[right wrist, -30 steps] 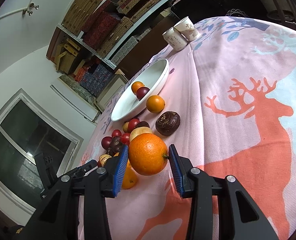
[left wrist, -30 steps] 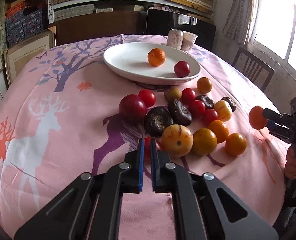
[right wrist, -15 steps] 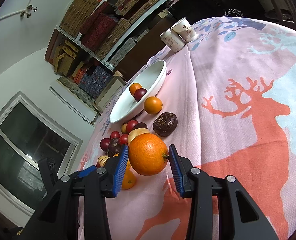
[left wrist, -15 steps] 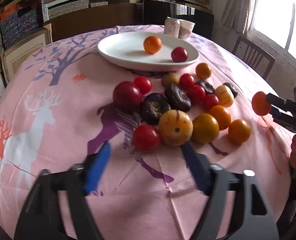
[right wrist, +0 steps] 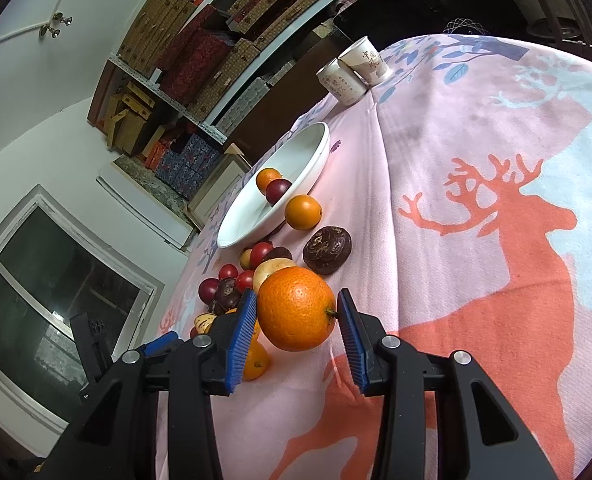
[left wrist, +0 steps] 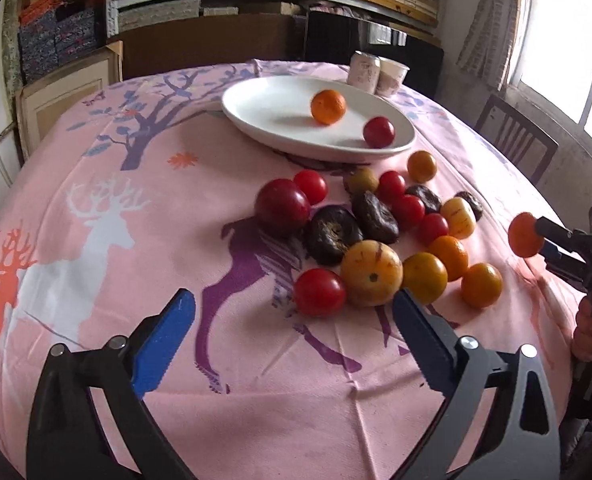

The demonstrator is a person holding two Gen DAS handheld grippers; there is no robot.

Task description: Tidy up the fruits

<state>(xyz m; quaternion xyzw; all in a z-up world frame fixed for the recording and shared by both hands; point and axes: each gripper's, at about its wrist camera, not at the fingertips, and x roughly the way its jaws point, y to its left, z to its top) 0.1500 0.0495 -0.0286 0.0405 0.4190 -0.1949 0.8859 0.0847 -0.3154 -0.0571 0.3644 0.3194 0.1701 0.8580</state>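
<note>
A white plate [left wrist: 264,120] at the far side of the table holds an orange [left wrist: 328,107] and a red fruit [left wrist: 379,132]. Several red, orange, yellow and dark fruits lie in a cluster in front of it, the nearest a red tomato [left wrist: 319,291] and a yellow fruit [left wrist: 371,267]. My left gripper [left wrist: 292,334] is open and empty, just short of the red tomato. My right gripper [right wrist: 294,330] is shut on an orange [right wrist: 296,308], held above the cloth at the right of the cluster; it also shows in the left wrist view [left wrist: 525,235]. The plate also shows in the right wrist view [right wrist: 296,160].
A pink tablecloth with deer and tree prints [left wrist: 96,220] covers the round table. Two paper cups [left wrist: 376,72] stand behind the plate. A chair [left wrist: 512,140] is at the right, shelves with boxes [left wrist: 176,0] at the back.
My left gripper has opened wide from shut and pulled back from the red tomato, which lies free on the cloth. My right gripper still holds the orange, almost unmoved.
</note>
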